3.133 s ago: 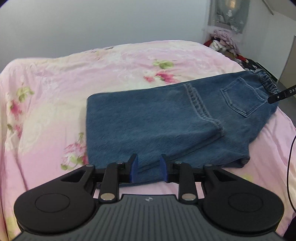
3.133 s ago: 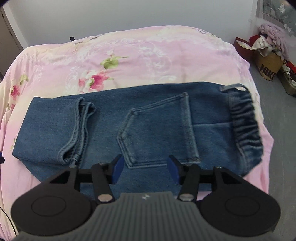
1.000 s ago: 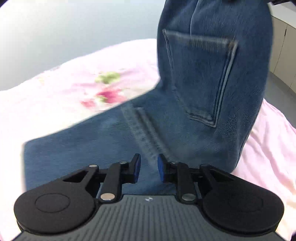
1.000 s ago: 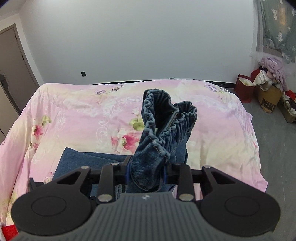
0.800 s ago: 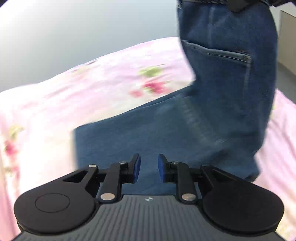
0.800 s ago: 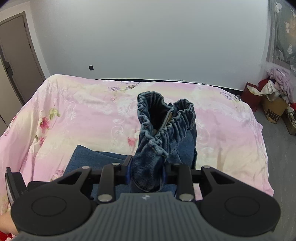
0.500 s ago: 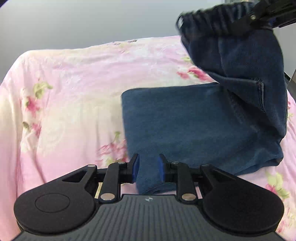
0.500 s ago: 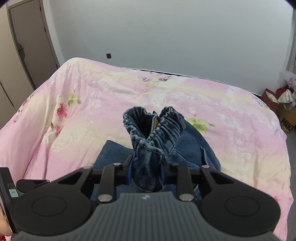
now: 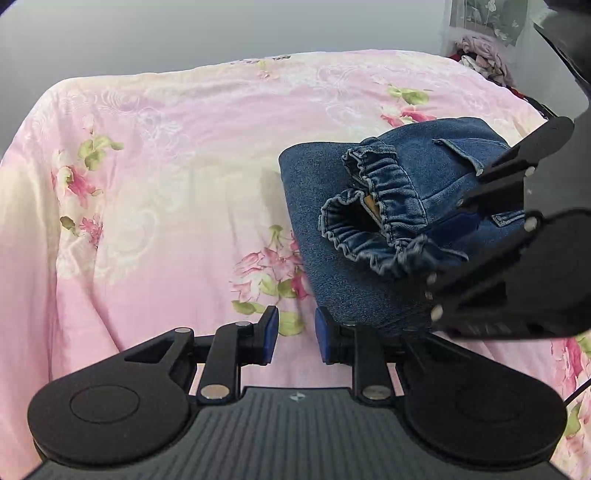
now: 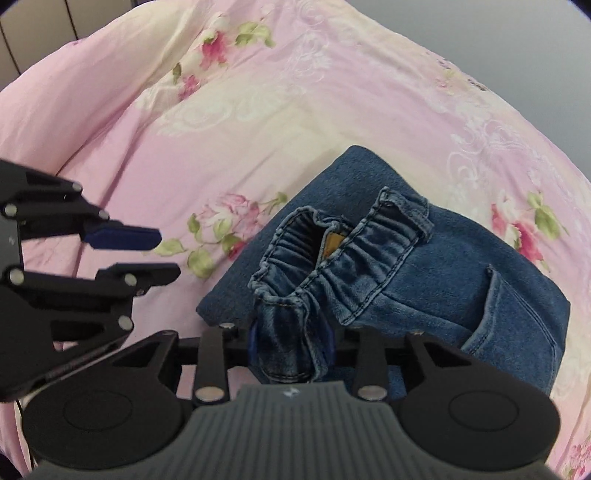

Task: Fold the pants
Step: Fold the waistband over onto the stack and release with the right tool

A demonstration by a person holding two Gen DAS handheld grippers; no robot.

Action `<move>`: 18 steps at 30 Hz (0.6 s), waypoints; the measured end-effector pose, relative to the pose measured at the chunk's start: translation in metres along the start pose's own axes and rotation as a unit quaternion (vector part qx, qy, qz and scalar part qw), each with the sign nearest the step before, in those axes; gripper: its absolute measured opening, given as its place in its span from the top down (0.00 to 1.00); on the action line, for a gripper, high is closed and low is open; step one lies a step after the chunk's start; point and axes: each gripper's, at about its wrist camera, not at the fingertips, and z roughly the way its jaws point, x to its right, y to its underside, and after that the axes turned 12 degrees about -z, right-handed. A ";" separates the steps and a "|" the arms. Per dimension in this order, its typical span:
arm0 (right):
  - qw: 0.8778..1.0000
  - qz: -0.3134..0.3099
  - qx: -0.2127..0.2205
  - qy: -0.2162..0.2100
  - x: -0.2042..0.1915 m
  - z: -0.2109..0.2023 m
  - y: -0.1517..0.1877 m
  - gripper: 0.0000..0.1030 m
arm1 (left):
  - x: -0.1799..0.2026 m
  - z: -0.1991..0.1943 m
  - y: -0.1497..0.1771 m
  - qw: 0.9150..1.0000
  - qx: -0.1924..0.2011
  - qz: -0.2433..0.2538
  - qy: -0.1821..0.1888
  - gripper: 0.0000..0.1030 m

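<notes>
The folded denim pants (image 10: 424, 280) lie on the pink floral bed (image 10: 258, 110), right of centre in the right wrist view. Their elastic waistband (image 10: 332, 258) stands bunched between the pads of the right claw (image 10: 291, 345), whose jaws are opening. The left claw (image 9: 291, 334) hovers empty and narrowly parted at the pants' lower left corner.

bed (image 9: 207, 122): pink floral cover | wall (image 9: 184, 33): plain grey | clothes pile (image 9: 480, 59): far right corner
</notes>
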 end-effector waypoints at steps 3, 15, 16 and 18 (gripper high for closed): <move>1.000 -0.018 0.014 -0.011 -0.001 -0.012 0.001 0.57 | 0.001 0.000 -0.005 1.000 0.000 0.000 0.001 0.70; 0.999 0.006 0.015 0.035 0.084 -0.097 0.069 0.34 | 0.025 -0.017 -0.062 0.990 0.027 -0.103 0.094 0.52; 0.999 0.020 0.010 0.042 0.094 -0.095 0.079 0.34 | 0.029 -0.007 -0.066 0.987 0.015 -0.120 0.103 0.52; 0.997 0.055 -0.004 0.050 0.117 -0.089 0.101 0.34 | 0.031 0.019 -0.070 0.978 -0.014 -0.171 0.117 0.52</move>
